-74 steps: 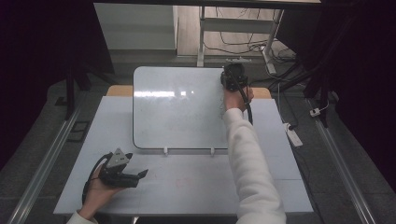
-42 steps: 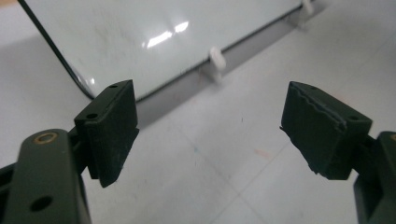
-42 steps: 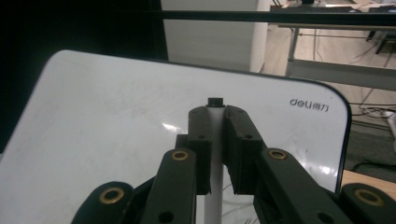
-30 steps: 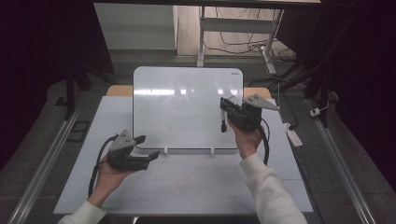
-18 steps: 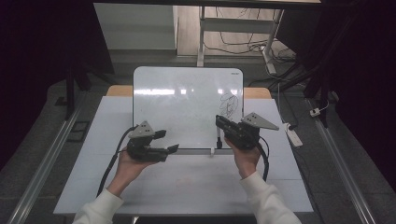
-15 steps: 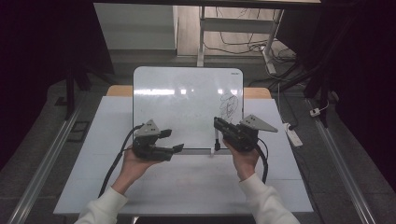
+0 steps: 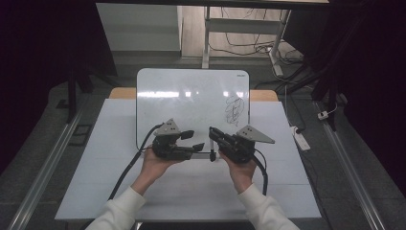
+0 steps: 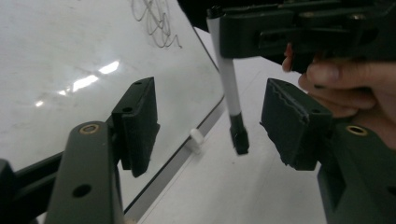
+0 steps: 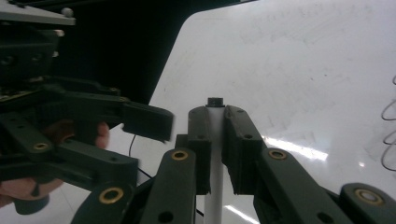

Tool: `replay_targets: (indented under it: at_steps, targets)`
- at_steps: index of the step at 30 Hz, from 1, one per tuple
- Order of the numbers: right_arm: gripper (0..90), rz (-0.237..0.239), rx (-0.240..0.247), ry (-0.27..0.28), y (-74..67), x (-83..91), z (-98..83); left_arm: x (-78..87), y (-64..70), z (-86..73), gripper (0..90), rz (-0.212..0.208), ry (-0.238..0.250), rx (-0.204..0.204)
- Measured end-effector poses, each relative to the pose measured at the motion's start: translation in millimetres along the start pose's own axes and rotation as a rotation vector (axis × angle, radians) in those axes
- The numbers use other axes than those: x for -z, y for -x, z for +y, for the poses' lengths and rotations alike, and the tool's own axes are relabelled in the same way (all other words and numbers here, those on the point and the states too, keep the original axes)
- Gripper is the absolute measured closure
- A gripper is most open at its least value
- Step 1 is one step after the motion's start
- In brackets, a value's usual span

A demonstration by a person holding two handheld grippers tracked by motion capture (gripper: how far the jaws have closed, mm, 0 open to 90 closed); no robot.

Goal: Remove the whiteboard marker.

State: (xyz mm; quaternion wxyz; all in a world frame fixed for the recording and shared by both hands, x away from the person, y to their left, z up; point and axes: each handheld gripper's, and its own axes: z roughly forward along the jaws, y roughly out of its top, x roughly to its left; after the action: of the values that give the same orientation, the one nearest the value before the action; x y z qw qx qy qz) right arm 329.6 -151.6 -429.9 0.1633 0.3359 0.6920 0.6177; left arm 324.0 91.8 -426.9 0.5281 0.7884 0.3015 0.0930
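Writing: a black scribble [image 7: 233,109] sits near the right edge of the whiteboard [image 7: 191,96]; it spells no word. A small mark in the whiteboard's top right corner is too small to read.
Left hand: the left hand [image 7: 154,163] comes up from below the whiteboard's bottom edge, palm under the tool, jaws pointing right.
Left gripper: the left gripper [image 8: 212,126] is just below the whiteboard's bottom edge. Its jaws stand partly apart and have just been closing; they press on nothing.
Marker: the marker [image 8: 229,88] is a white stick with a black tip, hanging tip down just off the whiteboard's bottom edge, near a white clip [image 8: 196,138] on that edge. In the left gripper view its tip lies between the left jaws, nearer the right-hand one, touching neither.
Right gripper: the right gripper [image 9: 215,140] is clamped tight on the marker's white barrel, its black end poking out above the jaws.
Right hand: the right hand [image 7: 239,168] reaches up from below the whiteboard, jaws pointing left towards the left gripper.
Table: the white table [image 7: 86,158] carries the whiteboard.
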Motion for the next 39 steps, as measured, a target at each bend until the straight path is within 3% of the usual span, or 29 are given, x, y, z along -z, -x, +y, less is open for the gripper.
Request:
replay_targets:
  at_steps: [5, 9, 20, 26, 30, 33, 35, 39]
  targets:
    - [80.8, 0.01, -0.001, 0.01, -5.0, -1.3, -1.6, -9.3, -0.8, 0.4, 43.7, -0.031, 0.0, 0.005]
    - [80.8, 0.015, -0.001, 0.014, -8.9, -2.6, -3.0, -15.7, -1.2, 0.0, 54.6, -0.044, -0.011, 0.0]
    - [80.7, 0.034, -0.024, 0.017, -13.4, -3.9, -5.2, -19.5, -1.0, -0.5, 75.3, -0.073, -0.02, -0.021]
    - [80.4, 0.047, -0.024, 0.01, -12.6, -3.7, -5.1, -17.6, -3.7, -0.1, 81.2, -0.06, -0.035, -0.021]
    - [79.3, 0.072, -0.012, 0.003, -11.0, -3.4, -4.1, -14.9, -4.6, 0.0, 81.5, -0.067, -0.052, -0.044]
    - [67.3, 0.11, 0.048, 0.023, -3.5, 6.4, 0.5, -6.8, -8.1, 1.2, 81.6, -0.086, -0.057, -0.067]
    - [57.4, 0.144, 0.045, -0.017, 6.2, 11.0, 2.4, -3.6, -10.2, 2.0, 81.6, -0.107, -0.054, -0.068]
    - [53.7, 0.192, 0.074, -0.093, 27.6, 19.3, -1.2, -2.4, -12.9, 1.5, 81.6, -0.133, -0.071, -0.071]
